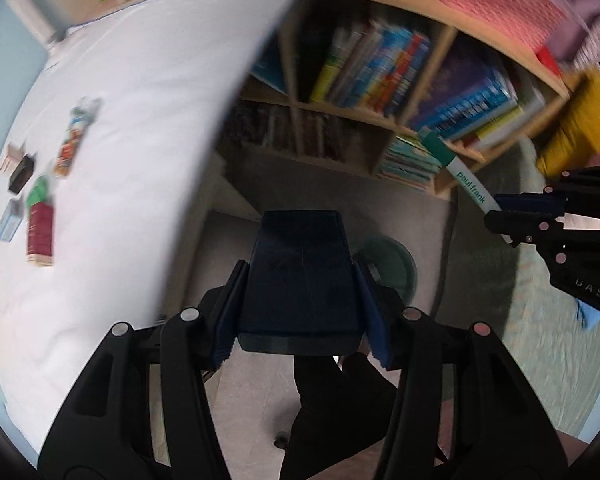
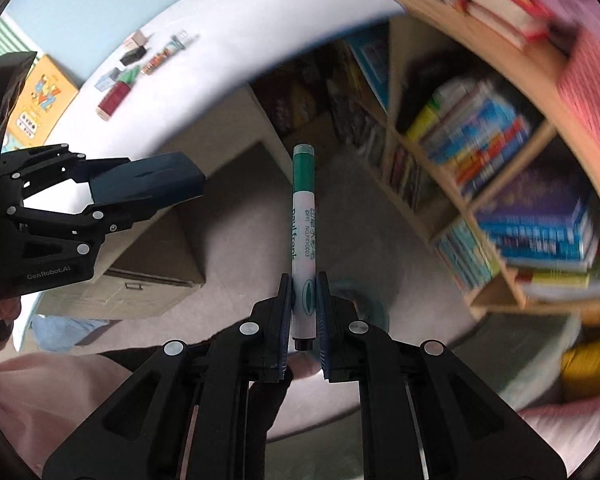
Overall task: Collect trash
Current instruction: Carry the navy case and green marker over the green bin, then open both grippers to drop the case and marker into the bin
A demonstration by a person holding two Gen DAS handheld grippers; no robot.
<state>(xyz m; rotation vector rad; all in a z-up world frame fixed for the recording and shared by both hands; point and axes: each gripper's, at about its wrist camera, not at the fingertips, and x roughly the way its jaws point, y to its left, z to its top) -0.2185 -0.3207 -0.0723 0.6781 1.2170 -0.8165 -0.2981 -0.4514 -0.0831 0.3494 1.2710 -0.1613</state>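
Observation:
My left gripper [image 1: 302, 312] is shut on a dark blue box [image 1: 300, 272] and holds it in the air beyond the white table's edge; it also shows in the right wrist view [image 2: 148, 184]. My right gripper [image 2: 304, 312] is shut on a white marker with a green cap [image 2: 303, 224], pointing forward; the marker also shows in the left wrist view [image 1: 458, 168]. A round green bin [image 1: 392, 264] stands on the floor below both grippers, partly hidden behind the box, and shows blurred in the right wrist view [image 2: 360, 304]. Several small boxes and wrappers [image 1: 40, 184] lie on the white table [image 1: 140, 120].
A wooden bookshelf [image 1: 380, 92] full of books stands ahead. A drawer unit [image 2: 140, 280] sits under the table. An orange book [image 2: 40, 100] lies at the table's far side. Pale cushions and fabric lie at the right.

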